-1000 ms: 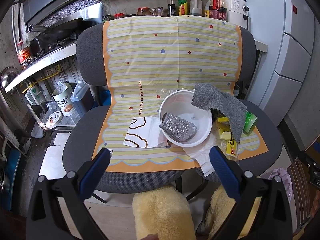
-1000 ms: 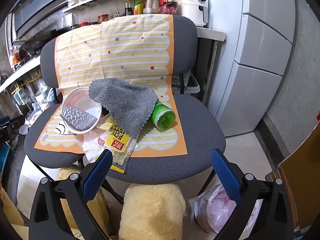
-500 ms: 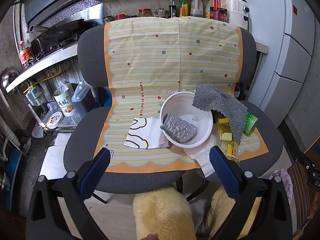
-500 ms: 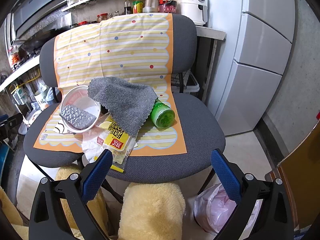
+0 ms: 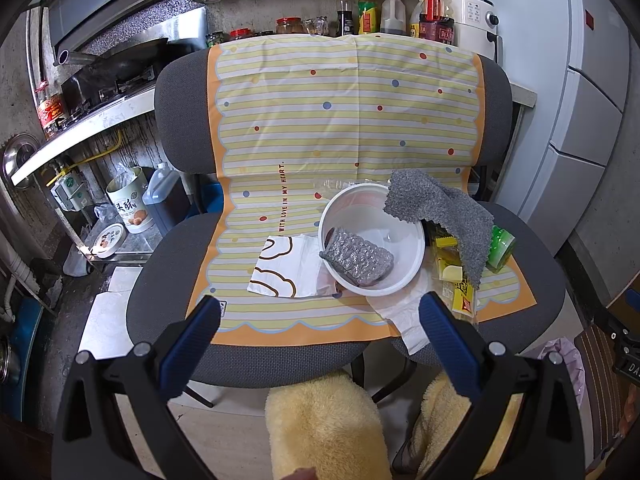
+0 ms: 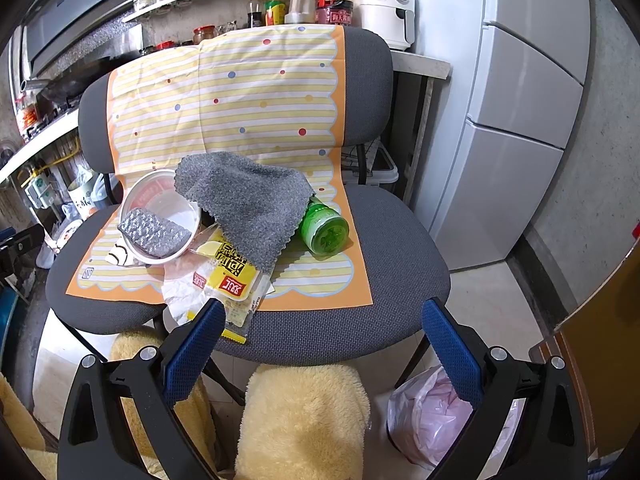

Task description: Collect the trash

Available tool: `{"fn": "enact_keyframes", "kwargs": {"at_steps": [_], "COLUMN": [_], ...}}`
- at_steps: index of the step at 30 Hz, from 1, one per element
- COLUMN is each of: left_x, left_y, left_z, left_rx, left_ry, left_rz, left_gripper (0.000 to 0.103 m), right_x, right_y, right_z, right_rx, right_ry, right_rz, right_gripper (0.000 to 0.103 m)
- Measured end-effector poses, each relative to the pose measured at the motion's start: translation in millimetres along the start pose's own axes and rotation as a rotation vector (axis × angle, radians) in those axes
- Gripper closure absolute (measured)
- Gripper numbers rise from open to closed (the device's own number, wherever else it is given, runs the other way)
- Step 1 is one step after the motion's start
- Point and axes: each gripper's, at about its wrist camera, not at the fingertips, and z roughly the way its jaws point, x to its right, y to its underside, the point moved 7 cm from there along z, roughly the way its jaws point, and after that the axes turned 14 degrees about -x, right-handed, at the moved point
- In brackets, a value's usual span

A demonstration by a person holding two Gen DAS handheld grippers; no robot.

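Nothing collected yet, by my read. Left gripper (image 5: 320, 320) and right gripper (image 6: 324, 324) both hang with fingers spread wide, empty, short of the chair (image 6: 400, 240). Trash sits on its seat: yellow wrapper (image 6: 232, 276) and crumpled paper (image 6: 180, 284) at the bowl's (image 6: 132, 204) 5 o'clock, green bottle (image 6: 324, 228) at 3 o'clock. The pink bag (image 6: 424, 412) waits on the floor.
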Motion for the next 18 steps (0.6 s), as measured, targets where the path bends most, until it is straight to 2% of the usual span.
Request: {"fn": "enact_keyframes", "kwargs": {"at_steps": [18], "left_x": [0.6], "left_y": [0.3], "left_z": [-1.1], "left_rx": [0.001], "left_ry": [0.0], "left_rz": [0.001], "left_gripper": [0.007], "right_x": [-0.9], "right_y": [-1.1], "right_z": [0.8], "right_rx": [0.0], "right_ry": [0.003], "right_rz": [-0.003], "right_gripper": [0.006]}}
